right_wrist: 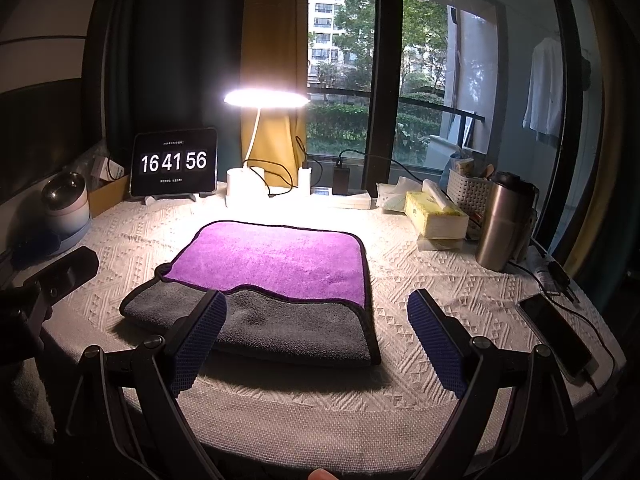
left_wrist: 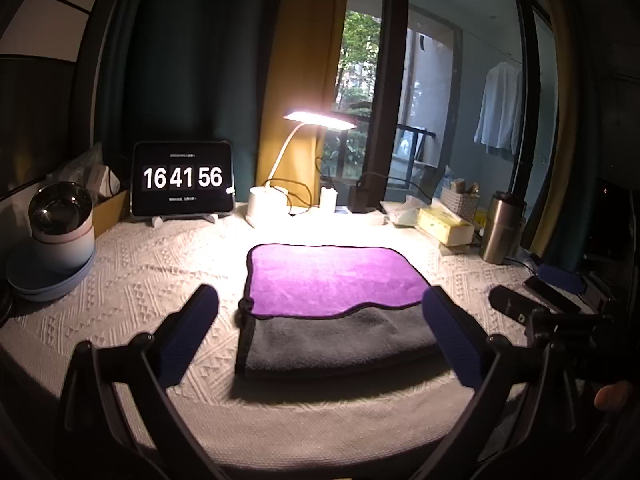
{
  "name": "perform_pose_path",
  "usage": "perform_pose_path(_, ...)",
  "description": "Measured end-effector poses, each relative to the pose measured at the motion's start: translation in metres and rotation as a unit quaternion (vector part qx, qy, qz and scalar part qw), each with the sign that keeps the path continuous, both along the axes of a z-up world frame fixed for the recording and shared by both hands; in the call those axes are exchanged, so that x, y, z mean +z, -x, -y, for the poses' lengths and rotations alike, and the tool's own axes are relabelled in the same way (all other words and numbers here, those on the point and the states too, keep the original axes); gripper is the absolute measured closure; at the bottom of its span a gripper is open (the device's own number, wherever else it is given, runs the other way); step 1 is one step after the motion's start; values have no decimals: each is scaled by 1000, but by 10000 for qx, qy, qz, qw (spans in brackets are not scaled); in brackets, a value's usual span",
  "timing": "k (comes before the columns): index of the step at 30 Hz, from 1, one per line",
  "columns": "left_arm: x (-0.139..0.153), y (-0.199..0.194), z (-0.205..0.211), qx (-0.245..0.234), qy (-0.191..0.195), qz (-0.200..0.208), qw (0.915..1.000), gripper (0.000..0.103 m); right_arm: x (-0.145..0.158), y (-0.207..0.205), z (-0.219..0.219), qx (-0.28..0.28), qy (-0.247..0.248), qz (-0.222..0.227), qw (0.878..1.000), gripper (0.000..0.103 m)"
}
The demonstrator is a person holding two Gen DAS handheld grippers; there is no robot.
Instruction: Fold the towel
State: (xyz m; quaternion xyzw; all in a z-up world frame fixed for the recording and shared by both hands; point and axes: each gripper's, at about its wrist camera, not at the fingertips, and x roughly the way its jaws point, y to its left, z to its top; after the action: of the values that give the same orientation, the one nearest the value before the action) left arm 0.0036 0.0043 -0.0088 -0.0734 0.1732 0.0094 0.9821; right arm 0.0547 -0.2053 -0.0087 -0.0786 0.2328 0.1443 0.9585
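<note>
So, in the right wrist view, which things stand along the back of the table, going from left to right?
Bowl → tablet clock → lamp base → tissue box → white basket → steel tumbler.

A home: curtains (right_wrist: pixel 268 40), desk lamp (right_wrist: pixel 266 99), hanging shirt (right_wrist: pixel 544 84).

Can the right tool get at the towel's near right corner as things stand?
Probably yes. The right tool is open and empty, hanging just short of the towel, and nothing lies on the tablecloth between its fingers and that corner.
</note>
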Motion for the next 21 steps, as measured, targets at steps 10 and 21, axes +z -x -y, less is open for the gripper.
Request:
perform_pose_path(10,-2,-7,-1,17,6,-64,10000,1,-3,-4,-2,-9,-7,-40,10000,9)
perform_pose_path(21,-15,-29,-9,149,94,-426,9989,1,-6,-21,-1,4,-12,-171,9999,9)
